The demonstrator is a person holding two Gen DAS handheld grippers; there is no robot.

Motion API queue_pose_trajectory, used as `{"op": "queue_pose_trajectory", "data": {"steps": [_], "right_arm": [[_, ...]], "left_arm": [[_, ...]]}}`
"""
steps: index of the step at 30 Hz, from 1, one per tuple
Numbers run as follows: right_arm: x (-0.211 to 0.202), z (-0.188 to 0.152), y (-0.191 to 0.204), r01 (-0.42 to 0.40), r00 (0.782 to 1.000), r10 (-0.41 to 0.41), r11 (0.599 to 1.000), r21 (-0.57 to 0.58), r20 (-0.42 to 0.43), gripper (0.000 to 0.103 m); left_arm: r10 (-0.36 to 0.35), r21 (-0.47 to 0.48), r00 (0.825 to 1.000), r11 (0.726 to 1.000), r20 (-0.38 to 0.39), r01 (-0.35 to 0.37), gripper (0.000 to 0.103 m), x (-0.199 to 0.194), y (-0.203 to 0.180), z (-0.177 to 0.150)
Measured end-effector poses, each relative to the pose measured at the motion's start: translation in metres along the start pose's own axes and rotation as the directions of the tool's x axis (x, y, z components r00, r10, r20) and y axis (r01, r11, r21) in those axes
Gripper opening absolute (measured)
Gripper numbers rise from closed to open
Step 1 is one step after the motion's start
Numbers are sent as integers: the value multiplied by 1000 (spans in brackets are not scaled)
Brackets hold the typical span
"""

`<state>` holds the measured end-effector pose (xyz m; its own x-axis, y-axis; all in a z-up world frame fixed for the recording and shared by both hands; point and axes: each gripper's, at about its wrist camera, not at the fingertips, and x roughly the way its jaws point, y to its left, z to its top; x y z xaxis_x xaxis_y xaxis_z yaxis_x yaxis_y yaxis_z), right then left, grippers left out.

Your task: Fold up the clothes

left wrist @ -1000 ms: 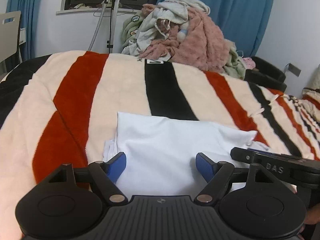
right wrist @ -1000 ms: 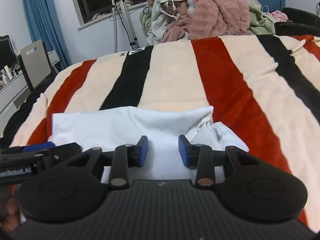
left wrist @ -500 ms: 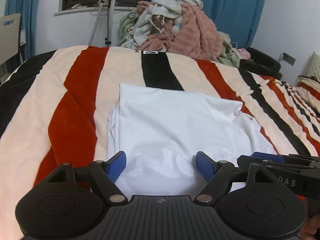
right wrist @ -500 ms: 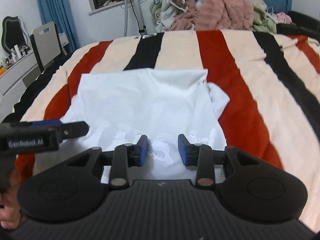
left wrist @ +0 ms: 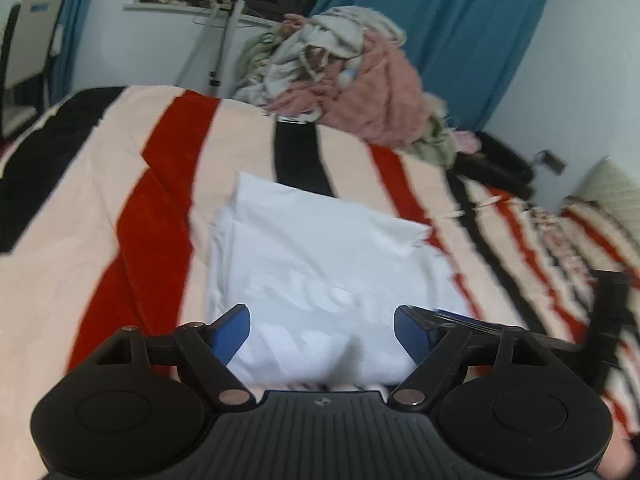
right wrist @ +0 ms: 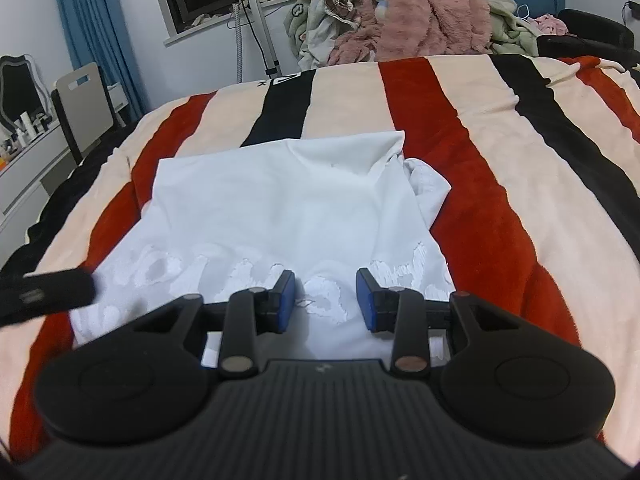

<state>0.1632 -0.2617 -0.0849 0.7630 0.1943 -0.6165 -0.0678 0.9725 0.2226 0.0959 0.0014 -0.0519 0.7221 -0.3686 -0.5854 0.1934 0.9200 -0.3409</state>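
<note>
Jaws apart above white shirt [right wrist: 288,208], lettering perhaps unreadable

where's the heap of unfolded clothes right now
The heap of unfolded pink, grey and green clothes sits at the striped blanket's far edge, beyond the white folded shirt, before the blue curtain.

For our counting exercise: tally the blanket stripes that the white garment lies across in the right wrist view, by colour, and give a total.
Red stripes under the white garment: 2
Black stripes: 1
Cream stripes of the blanket: 2
Total: 5
</note>
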Motion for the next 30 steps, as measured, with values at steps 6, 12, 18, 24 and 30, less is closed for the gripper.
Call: {"op": "queue_pose_trajectory", "data": {"steps": [6,12,18,24,30], "right_arm": [[1,1,1,10,1000,-10,1000,19,0,36],[1,0,0,14,1000,-15,999,34,5,36],[-6,-1,-2,15,999,-18,993,115,26,36],[-35,-2,-9,-126,992,113,937,325,59,80],[-36,-31,-22,-372,897,437,665,648,66,89]], "left_arm": [[-242,-330,962,925,-128,188,86,20,31,-21],[-187,-508,977,854,-98,112,77,46,59,-27],[-143,-624,990,773,-4,109,48,56,80,-30],[-157,-665,987,734,31,137,34,53,86,-30],[-157,-665,987,733,37,142,32,53,89,-27]]}}
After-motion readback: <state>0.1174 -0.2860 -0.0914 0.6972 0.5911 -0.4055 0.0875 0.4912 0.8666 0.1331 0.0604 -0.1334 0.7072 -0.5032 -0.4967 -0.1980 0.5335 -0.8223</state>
